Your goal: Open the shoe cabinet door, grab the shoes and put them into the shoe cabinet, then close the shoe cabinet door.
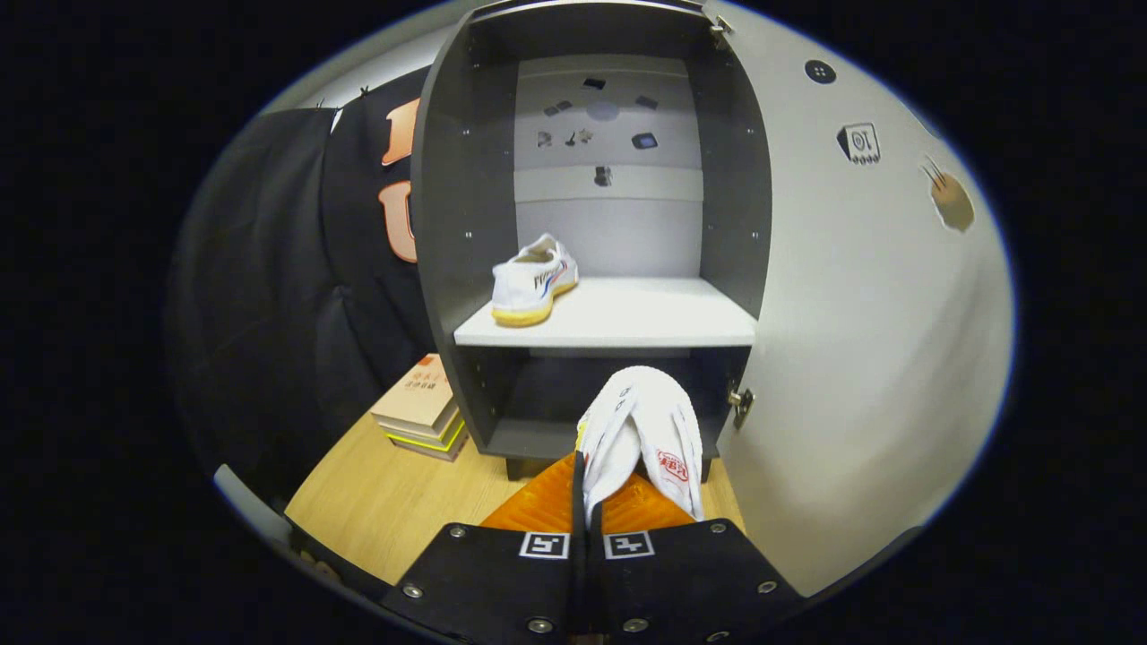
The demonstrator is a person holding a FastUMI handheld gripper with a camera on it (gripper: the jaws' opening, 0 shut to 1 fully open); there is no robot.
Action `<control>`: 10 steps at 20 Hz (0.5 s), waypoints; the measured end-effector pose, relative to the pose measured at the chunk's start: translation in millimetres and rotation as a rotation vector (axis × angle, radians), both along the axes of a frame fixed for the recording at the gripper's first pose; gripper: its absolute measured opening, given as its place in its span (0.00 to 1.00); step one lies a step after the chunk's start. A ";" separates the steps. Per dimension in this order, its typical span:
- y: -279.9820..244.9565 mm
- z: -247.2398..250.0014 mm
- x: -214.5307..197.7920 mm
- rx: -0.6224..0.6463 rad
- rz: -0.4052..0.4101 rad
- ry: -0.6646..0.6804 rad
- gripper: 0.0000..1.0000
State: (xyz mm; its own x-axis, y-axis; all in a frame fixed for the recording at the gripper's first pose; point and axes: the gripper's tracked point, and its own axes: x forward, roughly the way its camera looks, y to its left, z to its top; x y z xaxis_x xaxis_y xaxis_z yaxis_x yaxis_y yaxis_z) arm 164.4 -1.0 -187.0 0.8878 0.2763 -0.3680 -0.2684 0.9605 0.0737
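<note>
Cabinet door (860,296) was swung wide to right, so shelf (627,318) was easy to reach. First shoe (534,282) already sat on shelf, left side, heel toward me, leaving right half free for its mate. My claw (587,502) was pinching second shoe (641,434) by its upper, fingers pressed together on fabric, shoe hanging just ahead and below shelf front. Grip looked thin, though fisheye made that hard to judge. Books (421,408) stacked on wooden bench (385,502) beside cabinet, out of way.
</note>
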 end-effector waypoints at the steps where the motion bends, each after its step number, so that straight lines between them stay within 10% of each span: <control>1: 0.1 17.2 11.6 0.001 0.004 -0.030 0.00; 10: 1.5 89.7 151.6 -0.022 0.018 -0.141 0.00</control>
State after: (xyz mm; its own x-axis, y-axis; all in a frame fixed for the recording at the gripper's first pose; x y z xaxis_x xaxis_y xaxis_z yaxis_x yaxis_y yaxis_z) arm 315.9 0.5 -97.3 0.9262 0.2855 -0.2461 -0.2913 0.9565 0.0133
